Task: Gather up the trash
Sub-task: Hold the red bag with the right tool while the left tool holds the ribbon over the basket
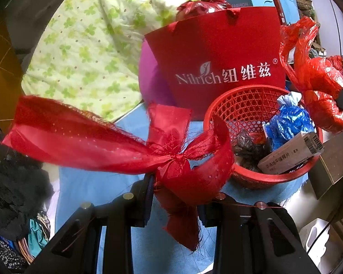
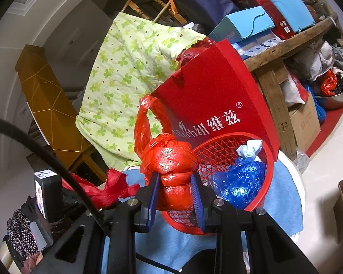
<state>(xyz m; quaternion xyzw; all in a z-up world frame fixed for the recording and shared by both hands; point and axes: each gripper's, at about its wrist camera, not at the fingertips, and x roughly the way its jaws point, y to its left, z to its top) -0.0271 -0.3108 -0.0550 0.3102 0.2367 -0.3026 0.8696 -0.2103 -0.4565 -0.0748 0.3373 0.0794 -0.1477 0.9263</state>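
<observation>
A cluttered room, green quilt upper left. Left wrist view: the left gripper (image 1: 175, 196) pinches a frayed red ribbon (image 1: 116, 141) at its knot, lower centre (light, limp). Basket (image 1: 283, 178) sits right. Right wrist view: the right gripper (image 2: 175, 201) squeezes a crinkly red bag (image 2: 171, 171), soft and slippery, centre.

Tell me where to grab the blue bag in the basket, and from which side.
Grip the blue bag at its pale knotted top, coming from above. The knot stands up clear of the red basket rim, narrow enough to pinch, while the basket wall and a box crowd its bulging body.
</observation>
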